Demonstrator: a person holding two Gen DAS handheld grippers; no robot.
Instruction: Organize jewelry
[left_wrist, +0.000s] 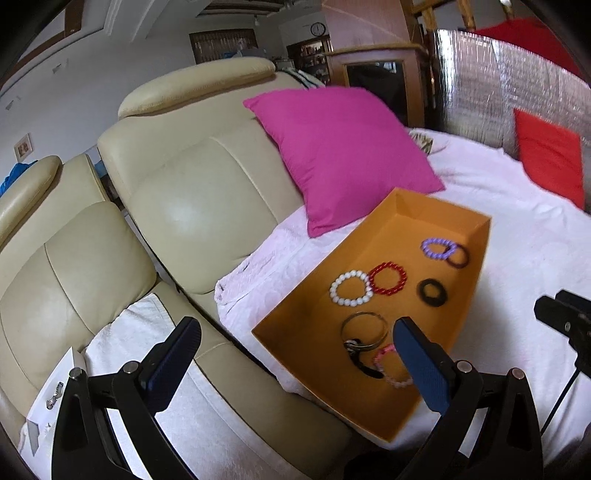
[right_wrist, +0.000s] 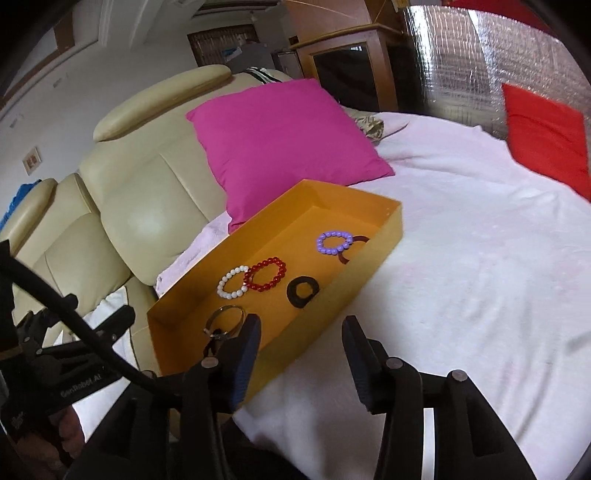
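**Both claws empty above the orange box**

Left gripper (left_wrist: 295, 354) hangs with its jaws spread wide and nothing between them; the right gripper (right_wrist: 301, 343) is likewise wide apart and empty, straddling the near wall of the orange box (right_wrist: 332, 295).

Just ahead of the left claw, inside the box, lie a metal bangle (left_wrist: 364, 328) with a dark clasp, and a pink bead bracelet (left_wrist: 391, 365) close against the right-hand finger. Further ahead sit a white bead bracelet (left_wrist: 351, 288) touching a red bead bracelet (left_wrist: 388, 278), a black hair tie (left_wrist: 432, 292), and at the far end a purple bead bracelet (left_wrist: 439, 248) overlapping a dark ring.

All the jewelry visible appears to be in the box already. If one piece is to be moved, narrow the jaws first, come down over a single strand, and avoid the touching pairs. The soft white blanket (right_wrist: 480, 277) under the box may let it tip.
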